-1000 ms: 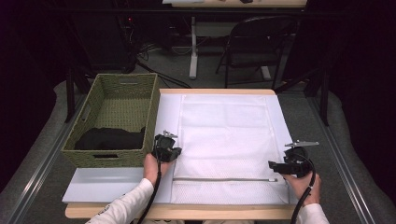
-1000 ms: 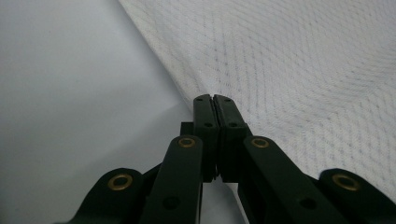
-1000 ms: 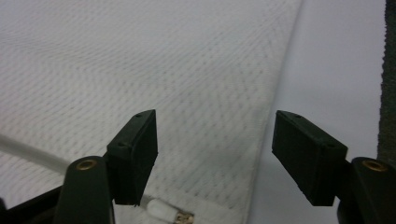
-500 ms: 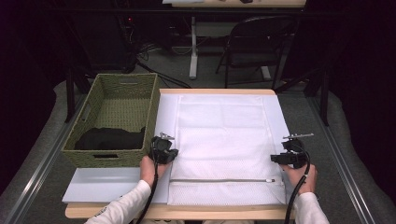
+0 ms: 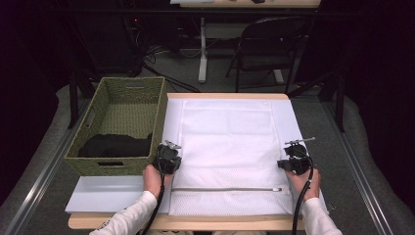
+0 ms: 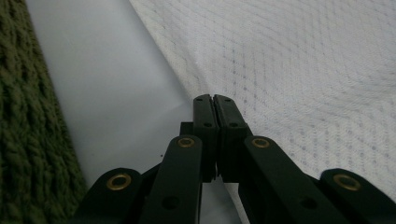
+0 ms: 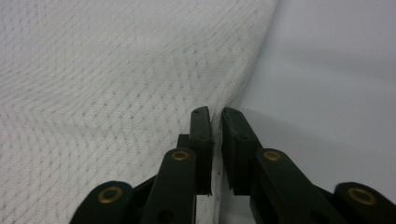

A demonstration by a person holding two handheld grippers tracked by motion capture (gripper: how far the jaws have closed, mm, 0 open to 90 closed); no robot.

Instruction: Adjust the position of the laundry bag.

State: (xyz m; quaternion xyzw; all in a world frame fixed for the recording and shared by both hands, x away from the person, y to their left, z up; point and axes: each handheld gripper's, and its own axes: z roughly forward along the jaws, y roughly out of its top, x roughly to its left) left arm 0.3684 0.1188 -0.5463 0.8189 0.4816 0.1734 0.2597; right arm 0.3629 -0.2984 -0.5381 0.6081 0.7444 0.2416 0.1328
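A white mesh bag (image 5: 230,142) with a zipper (image 5: 225,189) across its near end lies flat on the white board (image 5: 107,193). My left gripper (image 5: 169,156) is at the bag's left edge. In the left gripper view its jaws are pressed together on that edge (image 6: 213,100). My right gripper (image 5: 289,164) is at the bag's right edge. Its jaws have just been closing, and in the right gripper view they pinch a fold of the mesh (image 7: 216,121) between them. A hand holds each gripper near the table's front.
A green woven basket (image 5: 117,88) stands left of the bag, touching the board, with a dark cloth (image 5: 115,145) in its near end. A folding chair (image 5: 274,44) and a table leg stand on the floor beyond the table.
The right hand has moved left and slightly away from me onto the bag's right edge. The left gripper has stayed at the left edge.
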